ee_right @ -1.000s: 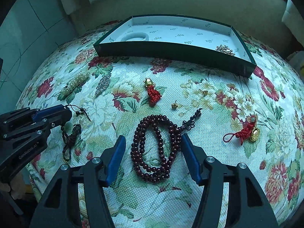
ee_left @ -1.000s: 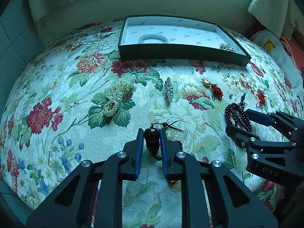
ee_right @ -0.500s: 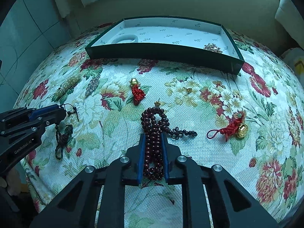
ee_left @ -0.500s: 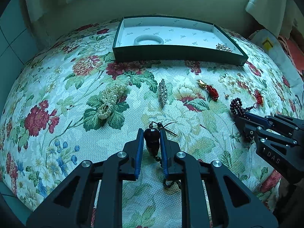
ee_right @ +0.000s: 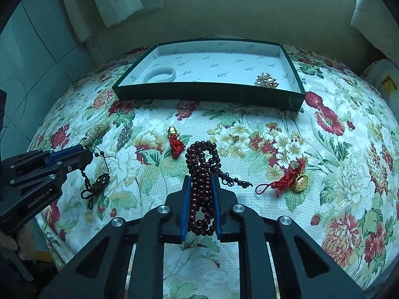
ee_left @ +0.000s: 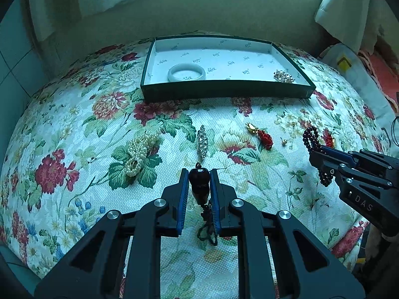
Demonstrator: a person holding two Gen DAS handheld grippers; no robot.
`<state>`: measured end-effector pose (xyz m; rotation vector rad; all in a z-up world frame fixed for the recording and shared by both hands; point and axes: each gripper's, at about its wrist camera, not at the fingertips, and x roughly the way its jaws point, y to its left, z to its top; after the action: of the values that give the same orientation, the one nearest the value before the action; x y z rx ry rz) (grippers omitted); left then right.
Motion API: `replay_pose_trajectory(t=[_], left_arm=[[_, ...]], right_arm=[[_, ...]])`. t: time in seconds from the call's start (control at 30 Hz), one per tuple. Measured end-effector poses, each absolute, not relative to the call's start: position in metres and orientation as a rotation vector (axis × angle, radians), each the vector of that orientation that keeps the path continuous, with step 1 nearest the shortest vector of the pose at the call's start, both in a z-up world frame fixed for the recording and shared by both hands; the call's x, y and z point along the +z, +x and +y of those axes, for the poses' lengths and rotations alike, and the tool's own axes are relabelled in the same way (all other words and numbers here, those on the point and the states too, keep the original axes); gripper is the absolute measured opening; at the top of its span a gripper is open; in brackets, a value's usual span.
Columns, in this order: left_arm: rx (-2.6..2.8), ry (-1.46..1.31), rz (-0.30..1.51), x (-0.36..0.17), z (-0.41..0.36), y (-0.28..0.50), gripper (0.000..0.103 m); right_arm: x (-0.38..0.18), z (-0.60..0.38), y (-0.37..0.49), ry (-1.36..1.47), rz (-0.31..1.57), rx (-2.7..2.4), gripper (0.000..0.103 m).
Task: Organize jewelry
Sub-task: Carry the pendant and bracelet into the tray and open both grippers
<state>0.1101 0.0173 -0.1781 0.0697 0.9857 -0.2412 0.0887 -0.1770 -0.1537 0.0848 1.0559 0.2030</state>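
Observation:
My left gripper [ee_left: 199,178] is shut on a dark pendant [ee_left: 198,184] whose black knotted cord [ee_left: 207,226] hangs below it; both are lifted above the floral cloth. My right gripper [ee_right: 201,182] is shut on a dark red bead necklace [ee_right: 202,159], raised off the cloth, with its tassel end [ee_right: 234,182] trailing right. The green jewelry box [ee_left: 224,91] stands at the back, holding a white bangle [ee_left: 186,72] and a pearl brooch [ee_left: 283,76]. The right gripper also shows in the left wrist view [ee_left: 314,157], the left gripper in the right wrist view [ee_right: 86,153].
On the cloth lie a pearl bracelet [ee_left: 141,149], a crystal brooch [ee_left: 202,143], a red knot charm with gold bell [ee_left: 261,134], a small gold stud [ee_left: 283,141], and a second red-and-gold charm [ee_right: 289,179]. A wall stands behind the box.
Both grippers have risen and moved toward the box with their pieces. The bead necklace now hangs off the cloth in the right gripper.

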Motion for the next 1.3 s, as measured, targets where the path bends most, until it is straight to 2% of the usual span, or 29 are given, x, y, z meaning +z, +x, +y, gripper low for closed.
replay_pose_trajectory(t=[0.5,0.97,1.1,1.3], left_arm=[[-0.288,0.082,0.898,-0.146,-0.013,0.161,0.017],[-0.304,0.075,0.772,-0.102,-0.051,0.253,0.017],[-0.301,0.071,0.776,-0.112,-0.061,0.278,0.017],[-0.289,0.085,0.865,-0.159,-0.073,0.302,0.017]], right_arm=[[-0.128,-0.192,0.133,0.089,0.97,0.196,0.016],[-0.098,-0.207,0.214,0.102,0.846,0.183,0.016],[-0.107,-0.208,0.236,0.108,0.849,0.178,0.016],[-0.152,-0.21,0.258,0.127,0.948,0.173,0.016]])
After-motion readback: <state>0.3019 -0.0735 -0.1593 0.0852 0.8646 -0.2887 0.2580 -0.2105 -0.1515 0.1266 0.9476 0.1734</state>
